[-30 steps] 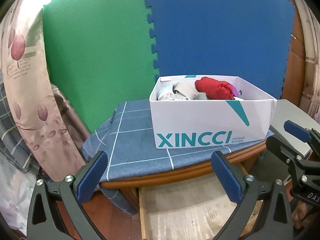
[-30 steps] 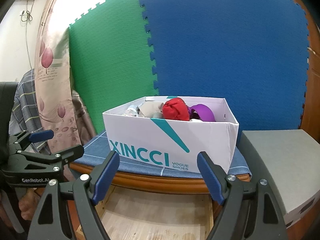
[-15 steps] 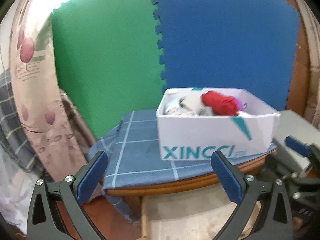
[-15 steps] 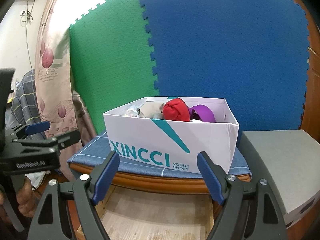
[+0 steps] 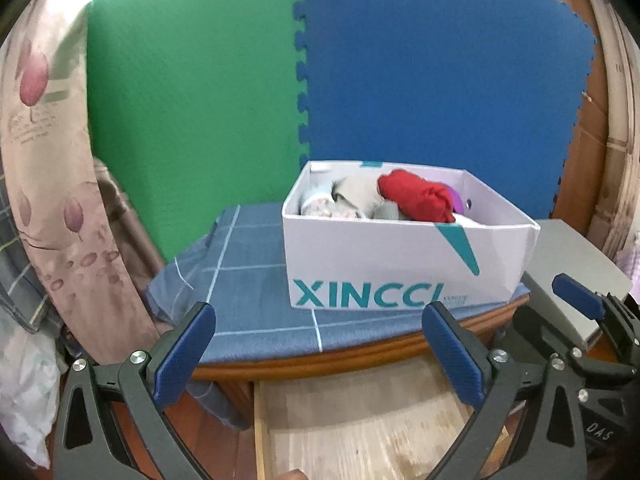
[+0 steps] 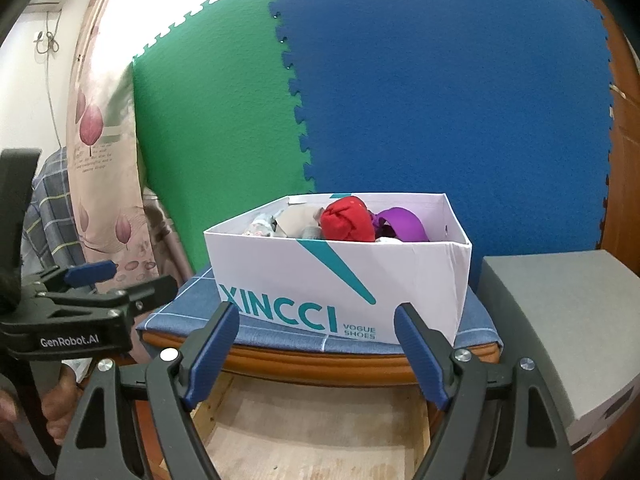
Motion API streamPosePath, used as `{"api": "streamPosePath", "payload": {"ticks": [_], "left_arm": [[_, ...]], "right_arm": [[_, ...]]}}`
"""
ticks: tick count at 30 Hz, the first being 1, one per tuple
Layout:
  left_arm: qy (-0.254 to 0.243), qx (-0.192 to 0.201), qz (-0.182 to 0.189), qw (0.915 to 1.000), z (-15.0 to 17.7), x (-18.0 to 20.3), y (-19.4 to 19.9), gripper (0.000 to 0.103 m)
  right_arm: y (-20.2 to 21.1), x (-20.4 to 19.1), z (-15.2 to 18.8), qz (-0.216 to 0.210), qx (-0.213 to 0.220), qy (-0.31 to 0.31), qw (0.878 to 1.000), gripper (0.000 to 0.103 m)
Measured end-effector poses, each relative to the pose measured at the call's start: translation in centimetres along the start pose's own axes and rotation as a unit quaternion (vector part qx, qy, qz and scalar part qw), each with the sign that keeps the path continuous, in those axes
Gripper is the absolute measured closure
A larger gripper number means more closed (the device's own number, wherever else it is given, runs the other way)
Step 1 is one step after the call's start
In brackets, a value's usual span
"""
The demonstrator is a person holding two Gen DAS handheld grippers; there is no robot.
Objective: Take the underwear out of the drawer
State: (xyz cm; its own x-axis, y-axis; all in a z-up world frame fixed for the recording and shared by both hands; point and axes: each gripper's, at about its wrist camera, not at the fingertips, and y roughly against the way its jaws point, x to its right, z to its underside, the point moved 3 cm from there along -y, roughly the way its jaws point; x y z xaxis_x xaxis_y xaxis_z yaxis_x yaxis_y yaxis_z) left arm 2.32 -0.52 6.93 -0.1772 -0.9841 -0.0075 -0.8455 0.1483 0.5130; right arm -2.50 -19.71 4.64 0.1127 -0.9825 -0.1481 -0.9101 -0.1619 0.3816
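Blue-padded jaws of the left gripper (image 5: 319, 344) stand wide apart with nothing between them, and the right gripper (image 6: 316, 344) is likewise spread and empty. Both hover over the pulled-out wooden drawer (image 6: 320, 428), whose visible bottom lies bare. Above it, on the blue checked cloth (image 5: 248, 280) covering the cabinet top, sits a white XINCCI shoe box (image 6: 340, 284). Inside the box lie bundled garments: a red one (image 6: 347, 220), a purple one (image 6: 402, 226) beside it, and pale ones (image 5: 344, 200) toward the left end.
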Motion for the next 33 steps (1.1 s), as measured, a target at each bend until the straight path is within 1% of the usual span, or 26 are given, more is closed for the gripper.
{"api": "streamPosePath", "payload": {"ticks": [2, 4, 7, 9, 15, 20, 33], "left_arm": [[0.011, -0.006, 0.011, 0.9999, 0.2, -0.3, -0.3, 0.0], [0.018, -0.015, 0.009, 0.9997, 0.5, -0.6, -0.7, 0.0], [0.016, -0.037, -0.015, 0.9991, 1.0, -0.7, -1.7, 0.0], [0.012, -0.048, -0.024, 0.9985, 1.3, -0.7, -2.2, 0.0], [0.011, -0.044, -0.022, 0.9987, 1.7, -0.6, -2.2, 0.0], [0.015, -0.063, -0.02, 0.9977, 2.0, -0.6, -2.8, 0.0], [-0.003, -0.073, -0.035, 0.9967, 2.5, -0.2, -3.5, 0.0]], "right_arm": [[0.0, 0.1, 0.0, 0.001, 0.001, 0.0, 1.0, 0.021], [0.1, 0.1, 0.1, 0.002, 0.001, -0.002, 1.0, 0.021], [0.0, 0.3, 0.3, 0.003, -0.002, -0.011, 1.0, 0.021], [0.0, 0.4, 0.3, 0.005, -0.002, -0.016, 1.0, 0.021], [-0.6, 1.1, 0.9, 0.011, -0.016, -0.046, 0.999, 0.021], [-0.7, 1.6, 0.9, 0.018, -0.015, -0.058, 0.998, 0.021], [-1.0, 1.0, 1.1, 0.015, -0.022, -0.046, 0.999, 0.021]]}}
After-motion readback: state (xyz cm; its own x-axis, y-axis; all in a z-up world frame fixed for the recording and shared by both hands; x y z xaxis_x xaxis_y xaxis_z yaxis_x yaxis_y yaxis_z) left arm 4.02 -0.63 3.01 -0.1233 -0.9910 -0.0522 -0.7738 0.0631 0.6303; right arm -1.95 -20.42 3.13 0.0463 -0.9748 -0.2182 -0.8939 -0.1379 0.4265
